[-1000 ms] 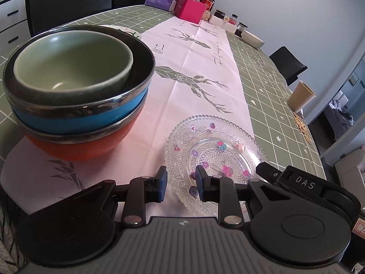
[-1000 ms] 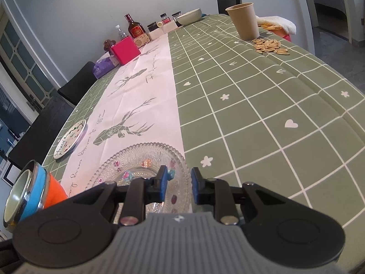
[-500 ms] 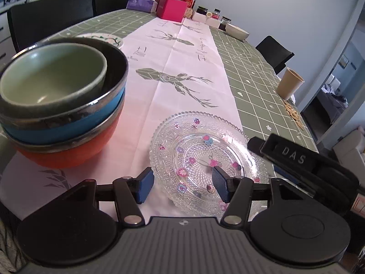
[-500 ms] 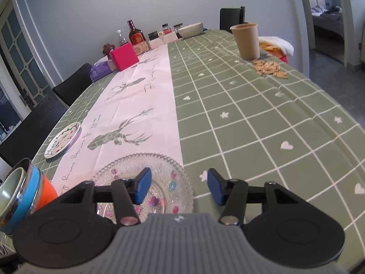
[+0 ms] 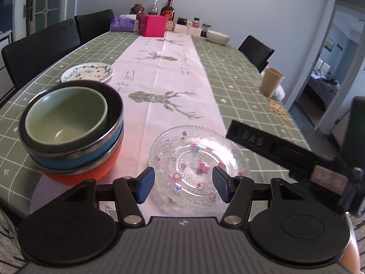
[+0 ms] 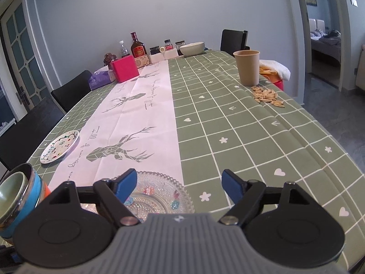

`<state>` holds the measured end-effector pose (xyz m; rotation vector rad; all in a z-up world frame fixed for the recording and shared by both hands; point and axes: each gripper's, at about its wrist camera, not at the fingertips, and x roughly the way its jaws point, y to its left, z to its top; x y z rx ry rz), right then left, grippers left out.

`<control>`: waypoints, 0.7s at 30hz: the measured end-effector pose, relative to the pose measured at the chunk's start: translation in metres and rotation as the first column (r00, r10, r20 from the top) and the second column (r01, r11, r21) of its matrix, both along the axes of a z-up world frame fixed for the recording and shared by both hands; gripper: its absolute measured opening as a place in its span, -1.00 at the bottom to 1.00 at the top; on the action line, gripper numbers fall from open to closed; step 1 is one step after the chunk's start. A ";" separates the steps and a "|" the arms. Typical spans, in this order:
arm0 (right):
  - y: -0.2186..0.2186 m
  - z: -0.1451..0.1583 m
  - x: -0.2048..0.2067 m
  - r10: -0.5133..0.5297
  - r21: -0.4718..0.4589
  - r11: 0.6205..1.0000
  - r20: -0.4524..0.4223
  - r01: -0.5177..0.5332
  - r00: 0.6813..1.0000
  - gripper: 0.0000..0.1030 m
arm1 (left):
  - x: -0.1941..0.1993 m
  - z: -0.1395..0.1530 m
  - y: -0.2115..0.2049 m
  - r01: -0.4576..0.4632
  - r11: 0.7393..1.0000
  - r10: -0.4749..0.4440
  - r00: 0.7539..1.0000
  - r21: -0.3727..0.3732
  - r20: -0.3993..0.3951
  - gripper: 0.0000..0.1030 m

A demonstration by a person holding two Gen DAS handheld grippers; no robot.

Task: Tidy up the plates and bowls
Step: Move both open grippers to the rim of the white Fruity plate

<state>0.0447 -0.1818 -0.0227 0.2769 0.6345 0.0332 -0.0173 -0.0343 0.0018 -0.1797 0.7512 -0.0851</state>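
A clear glass plate (image 5: 198, 166) with small coloured flowers lies on the pink runner near the table's front edge; it also shows in the right wrist view (image 6: 157, 194). Left of it stands a stack of bowls (image 5: 73, 125): a green bowl inside a blue one inside an orange one, seen at the far left in the right wrist view (image 6: 20, 196). A white painted plate (image 5: 87, 72) lies further back on the left, also in the right wrist view (image 6: 60, 146). My left gripper (image 5: 183, 186) is open and empty above the glass plate's near side. My right gripper (image 6: 180, 186) is open and empty above the plate's right edge.
A paper cup (image 6: 247, 69) and scattered seeds (image 6: 267, 96) sit at the right. A pink box (image 5: 152, 25), bottles, jars and a white bowl (image 5: 217, 37) stand at the far end. Black chairs (image 5: 41, 45) line the left side. The right gripper's body (image 5: 296, 157) crosses the left view.
Both grippers went from nearly shut to wide open. Both have pulled back and risen a little from the glass plate, which stays on the runner.
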 end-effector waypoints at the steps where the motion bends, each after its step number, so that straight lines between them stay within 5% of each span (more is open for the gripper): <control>1: 0.001 0.002 -0.001 0.001 -0.005 1.000 0.004 0.000 1.000 0.57 | -0.001 0.004 0.001 0.001 1.000 -0.001 1.000 -0.004 0.009 0.33; 10: 0.013 0.025 -0.005 0.029 0.001 1.000 0.018 -0.029 0.999 0.61 | -0.018 0.046 0.020 0.003 0.999 0.001 0.994 -0.042 0.108 0.33; 16: 0.016 0.057 -0.009 0.080 0.046 0.995 0.073 -0.083 0.994 0.68 | -0.032 0.078 0.046 -0.001 0.999 0.010 0.968 -0.038 0.250 0.33; 21: 0.019 0.080 0.003 0.171 0.050 0.983 0.078 -0.176 0.982 0.68 | -0.020 0.098 0.081 -0.045 0.998 0.052 0.959 -0.031 0.277 0.33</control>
